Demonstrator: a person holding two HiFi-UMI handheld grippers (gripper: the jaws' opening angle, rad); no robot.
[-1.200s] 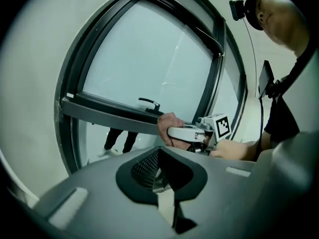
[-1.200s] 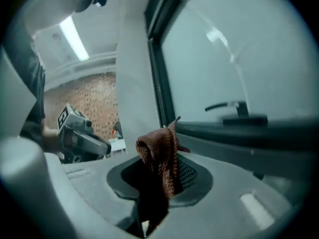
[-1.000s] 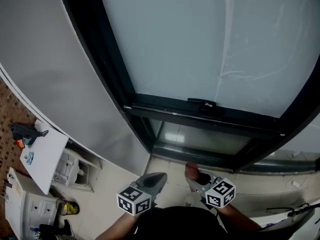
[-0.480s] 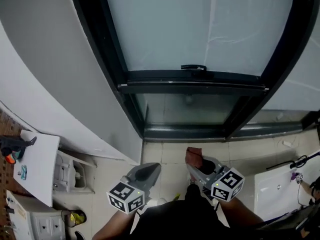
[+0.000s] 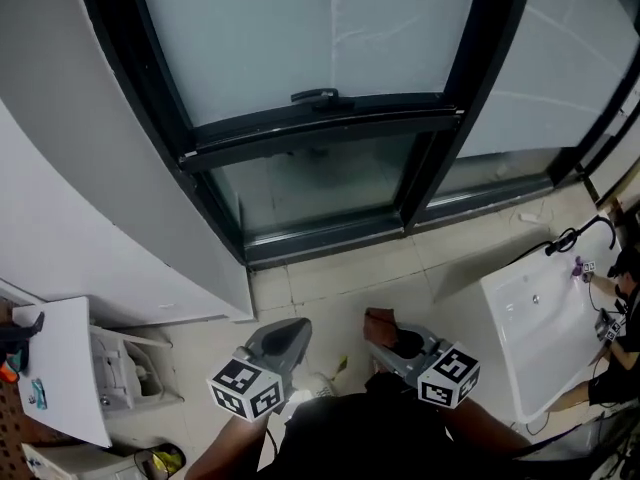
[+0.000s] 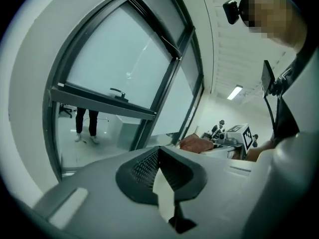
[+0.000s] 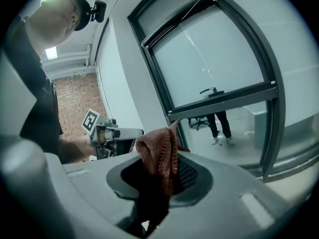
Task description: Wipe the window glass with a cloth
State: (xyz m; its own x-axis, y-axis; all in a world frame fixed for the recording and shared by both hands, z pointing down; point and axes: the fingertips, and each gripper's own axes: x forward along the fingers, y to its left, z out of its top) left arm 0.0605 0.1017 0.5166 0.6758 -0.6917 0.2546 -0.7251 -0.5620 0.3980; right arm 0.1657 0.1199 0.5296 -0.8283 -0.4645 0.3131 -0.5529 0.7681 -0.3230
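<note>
Swung rightward against a second ago: window glass (image 5: 300, 28) now upper-left in head view, white sink (image 5: 520, 298) newly in sight at right, nothing discernible in bowl. Held low by the body, well apart from glass: right tool (image 5: 388, 334) clamped on reddish-brown cloth (image 5: 379, 318); left tool (image 5: 294, 328) closed, empty. Wiping judged not begun.

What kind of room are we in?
Probably a workroom or lab, not a home: a tall dark-framed window reaching the tiled floor, a white work table, and a brick wall. The right gripper holds a reddish cloth.
</note>
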